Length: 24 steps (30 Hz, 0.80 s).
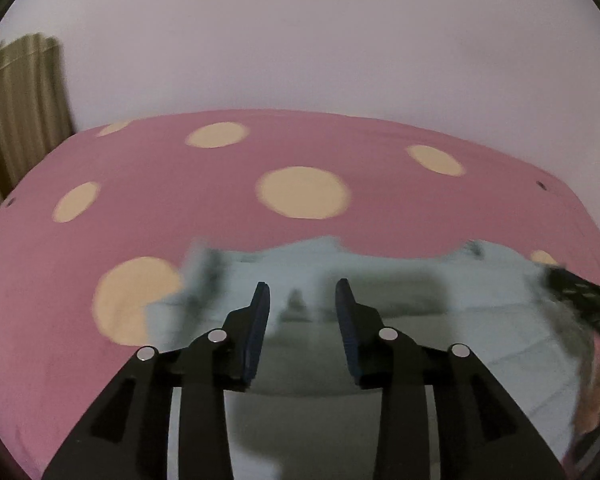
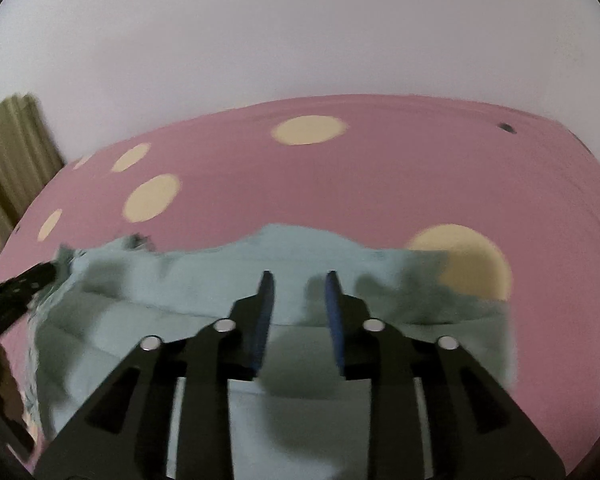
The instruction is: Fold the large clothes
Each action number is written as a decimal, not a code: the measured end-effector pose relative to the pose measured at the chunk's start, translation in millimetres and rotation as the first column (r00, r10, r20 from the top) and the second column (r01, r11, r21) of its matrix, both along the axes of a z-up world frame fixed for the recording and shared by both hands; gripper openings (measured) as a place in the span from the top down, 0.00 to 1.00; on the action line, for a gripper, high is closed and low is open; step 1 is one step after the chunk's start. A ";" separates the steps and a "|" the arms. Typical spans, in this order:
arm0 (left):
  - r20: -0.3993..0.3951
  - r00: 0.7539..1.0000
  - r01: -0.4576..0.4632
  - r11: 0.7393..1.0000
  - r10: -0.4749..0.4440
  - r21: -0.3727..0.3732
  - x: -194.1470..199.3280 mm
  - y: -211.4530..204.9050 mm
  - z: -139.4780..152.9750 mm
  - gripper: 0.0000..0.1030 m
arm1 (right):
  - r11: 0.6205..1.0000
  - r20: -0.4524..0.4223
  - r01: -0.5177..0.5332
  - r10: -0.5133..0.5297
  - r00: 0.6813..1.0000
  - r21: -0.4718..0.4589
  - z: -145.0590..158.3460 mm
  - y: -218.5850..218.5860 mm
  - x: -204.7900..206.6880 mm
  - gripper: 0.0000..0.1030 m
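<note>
A pale blue-green garment [image 1: 400,304] lies rumpled on a pink bed sheet with cream dots [image 1: 300,152]. My left gripper [image 1: 302,286] is open and empty, its fingers above the garment's near part. In the right wrist view the same garment [image 2: 180,292] spreads under my right gripper [image 2: 298,276], which is open and empty just above the cloth. The right gripper's black body shows at the right edge of the left wrist view [image 1: 584,300], and the left gripper's body shows at the left edge of the right wrist view [image 2: 16,292]. Both views are motion-blurred.
The pink dotted sheet [image 2: 340,168] stretches back to a plain white wall [image 2: 300,32]. An olive-brown curtain [image 1: 16,112] hangs at the far left, also showing in the right wrist view [image 2: 8,148]. Small dark marks sit near the sheet's far corners.
</note>
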<state>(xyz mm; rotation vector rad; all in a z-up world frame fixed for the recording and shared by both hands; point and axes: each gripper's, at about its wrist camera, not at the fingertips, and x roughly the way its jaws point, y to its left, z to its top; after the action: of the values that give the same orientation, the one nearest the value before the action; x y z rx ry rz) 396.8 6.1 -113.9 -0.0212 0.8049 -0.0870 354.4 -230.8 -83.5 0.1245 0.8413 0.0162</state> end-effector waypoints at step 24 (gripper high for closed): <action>-0.018 0.995 0.094 0.995 -0.094 -0.014 -40.4 -50.1 -28.4 0.57 | 0.989 -0.009 0.024 -0.026 1.000 -0.148 -27.3 16.5 -39.9 0.58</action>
<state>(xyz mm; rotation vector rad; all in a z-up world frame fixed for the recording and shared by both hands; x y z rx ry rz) 356.4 -44.0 -142.3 0.0037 0.8241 -0.1813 314.5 -214.3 -110.7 -0.0046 0.8485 -0.0707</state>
